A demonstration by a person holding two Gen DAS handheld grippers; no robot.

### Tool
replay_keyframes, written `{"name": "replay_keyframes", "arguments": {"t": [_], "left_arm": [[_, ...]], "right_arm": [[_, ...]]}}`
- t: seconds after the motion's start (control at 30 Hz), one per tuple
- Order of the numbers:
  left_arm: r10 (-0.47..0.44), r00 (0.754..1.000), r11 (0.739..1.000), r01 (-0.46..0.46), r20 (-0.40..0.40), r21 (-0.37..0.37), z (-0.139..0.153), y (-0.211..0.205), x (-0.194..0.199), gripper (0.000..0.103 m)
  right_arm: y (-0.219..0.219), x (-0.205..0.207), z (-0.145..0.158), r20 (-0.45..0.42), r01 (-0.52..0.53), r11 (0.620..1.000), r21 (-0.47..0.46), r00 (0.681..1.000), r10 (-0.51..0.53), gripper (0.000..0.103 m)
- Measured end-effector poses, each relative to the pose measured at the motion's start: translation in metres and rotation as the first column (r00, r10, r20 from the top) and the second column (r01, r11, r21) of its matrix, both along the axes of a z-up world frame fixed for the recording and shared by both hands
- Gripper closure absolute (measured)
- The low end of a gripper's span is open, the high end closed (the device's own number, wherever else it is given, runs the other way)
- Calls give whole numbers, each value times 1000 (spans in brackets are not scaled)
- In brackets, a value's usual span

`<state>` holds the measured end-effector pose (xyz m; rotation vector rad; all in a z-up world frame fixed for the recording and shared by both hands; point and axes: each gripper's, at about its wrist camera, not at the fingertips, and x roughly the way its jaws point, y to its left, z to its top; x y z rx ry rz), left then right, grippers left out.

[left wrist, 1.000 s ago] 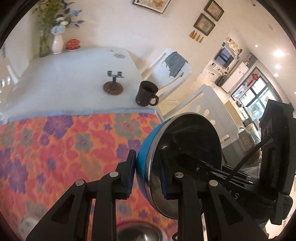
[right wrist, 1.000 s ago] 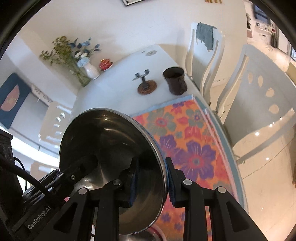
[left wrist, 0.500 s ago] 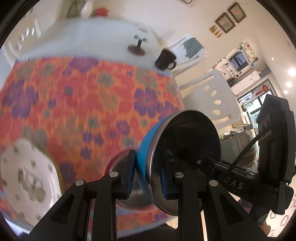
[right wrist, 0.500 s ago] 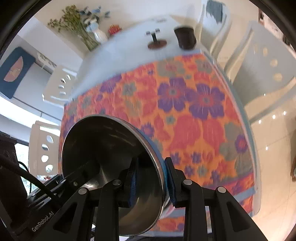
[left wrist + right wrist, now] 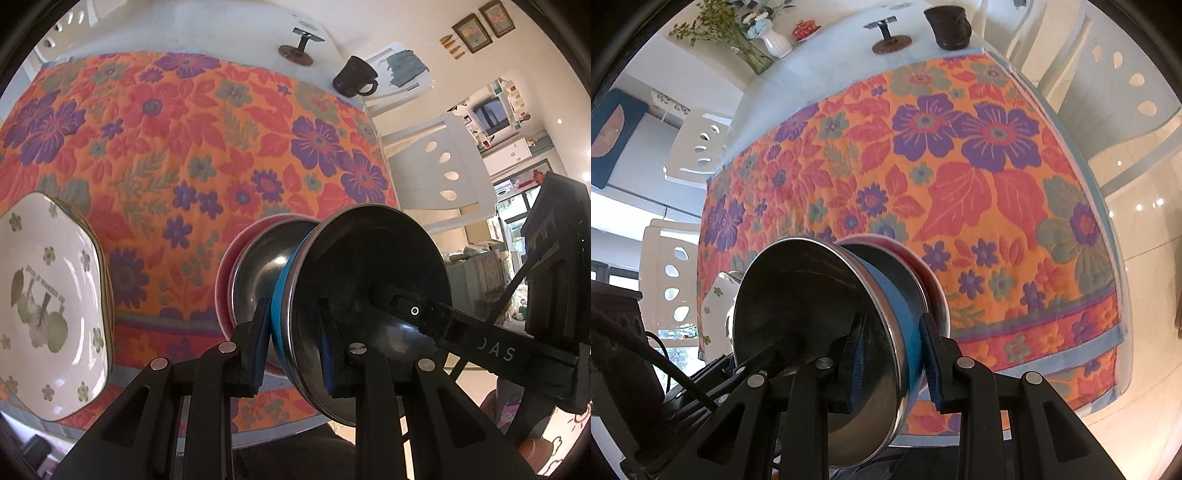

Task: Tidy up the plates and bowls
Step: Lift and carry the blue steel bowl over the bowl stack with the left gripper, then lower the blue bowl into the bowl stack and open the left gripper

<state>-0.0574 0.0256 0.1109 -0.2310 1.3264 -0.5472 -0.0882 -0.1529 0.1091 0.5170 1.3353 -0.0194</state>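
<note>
Across the left wrist view, the left gripper (image 5: 291,339) is clamped on the rim of a blue-walled bowl with a polished steel interior (image 5: 369,288), one blue pad on the outer wall and the other inside the bowl. This bowl is held tilted on edge above the near border of the orange floral quilted tablecloth (image 5: 192,147), just over a pink-rimmed steel bowl (image 5: 251,266) resting on the cloth; contact between the two bowls cannot be determined. A white square plate with green flower print (image 5: 48,295) lies at the left, on what appears to be further plates, and a dark brown mug (image 5: 352,77) stands well apart on the bare far end of the table. From the right wrist view, the right gripper (image 5: 894,354) is likewise clenched on the opposite rim of the same blue-walled bowl (image 5: 798,295), with the pink-rimmed bowl (image 5: 923,262) directly beyond it. The blue-walled bowl is judged light, rigid and non-fragile, but its polished metal is slippery, so a pinch across the rim, pad inside and pad outside, is the appropriate hold. Nesting it into the pink-rimmed bowl appears to be the step in hand; levelling it beforehand would reduce the risk of a clash between the rims.
</note>
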Motion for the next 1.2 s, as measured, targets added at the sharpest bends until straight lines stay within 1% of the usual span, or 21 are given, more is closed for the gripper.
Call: {"name": "replay_keyframes", "arguments": {"t": [0.3, 0.47, 0.5, 0.63, 0.8, 0.9, 0.97, 1.03, 1.1, 1.2], "left_arm": [[-5, 1000, 999, 4, 5, 35, -10, -2, 0, 83], [-5, 999, 997, 3, 39, 74, -9, 0, 2, 83], [-6, 999, 997, 2, 49, 82, -9, 1, 2, 81], [-12, 997, 996, 5, 74, 94, -8, 1, 5, 80], [9, 997, 998, -14, 80, 67, -7, 9, 6, 79], [28, 994, 999, -32, 103, 42, 0, 15, 6, 78], [21, 993, 999, -25, 118, 34, 5, 18, 4, 77], [6, 993, 999, -10, 118, 36, 5, 19, -2, 77], [-4, 995, 999, 0, 100, 33, 1, 20, -8, 77], [-8, 998, 999, 6, 70, 31, -9, 18, -12, 77]], "right_arm": [[-2, -4, -9, -5, 20, 1000, 17, 1000, -20, 75], [-5, -4, -8, 1, 29, 999, 20, 1000, -30, 75], [-5, -4, -7, 5, 30, 999, 22, 1000, -30, 75], [-1, -2, -2, 23, 14, 1000, 12, 1000, -14, 75], [-1, -3, 5, 47, 16, 1000, 9, 999, -17, 75], [-1, -4, 14, 77, 8, 1000, 21, 997, -9, 75], [1, -4, 19, 94, -4, 1000, 7, 996, 4, 75], [4, -6, 19, 88, -25, 1000, -9, 996, 25, 75], [6, -12, 14, 69, -42, 999, -18, 997, 43, 75], [7, -18, 1, 45, -41, 999, -5, 998, 41, 75]]}}
